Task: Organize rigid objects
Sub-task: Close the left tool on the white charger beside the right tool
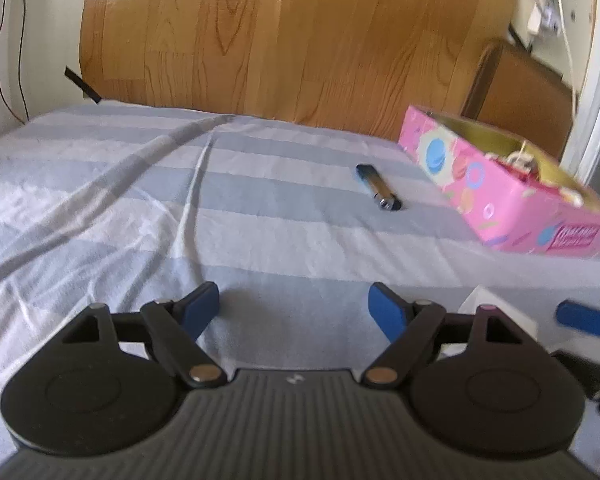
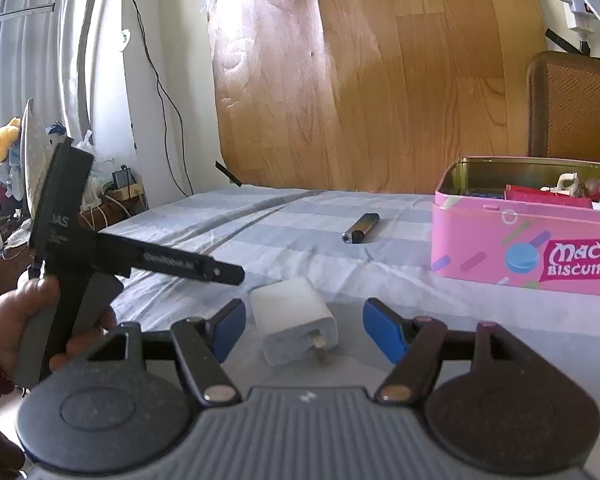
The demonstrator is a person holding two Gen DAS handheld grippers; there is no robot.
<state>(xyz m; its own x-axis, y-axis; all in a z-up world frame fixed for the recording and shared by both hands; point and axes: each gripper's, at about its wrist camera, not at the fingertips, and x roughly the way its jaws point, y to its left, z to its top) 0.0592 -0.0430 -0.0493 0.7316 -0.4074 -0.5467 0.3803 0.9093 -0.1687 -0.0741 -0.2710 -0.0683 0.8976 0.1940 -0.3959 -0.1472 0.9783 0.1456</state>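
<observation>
At the bottom of the right wrist view, the right gripper (image 2: 304,322) stands open around a white plastic wall charger (image 2: 296,320), its blue pads clear of the sides, so that piece is judged not yet lifted. The left gripper (image 1: 294,308) is open and empty over the blue-and-white striped bedsheet (image 1: 100,200). Mid-frame lies a slim dark lighter-like stick (image 1: 378,192), also unsorted. At right, the open pink biscuit tin (image 2: 500,248) already holds several items. Behind everything, a wood-grain board (image 2: 360,80) leans against the wall.
</observation>
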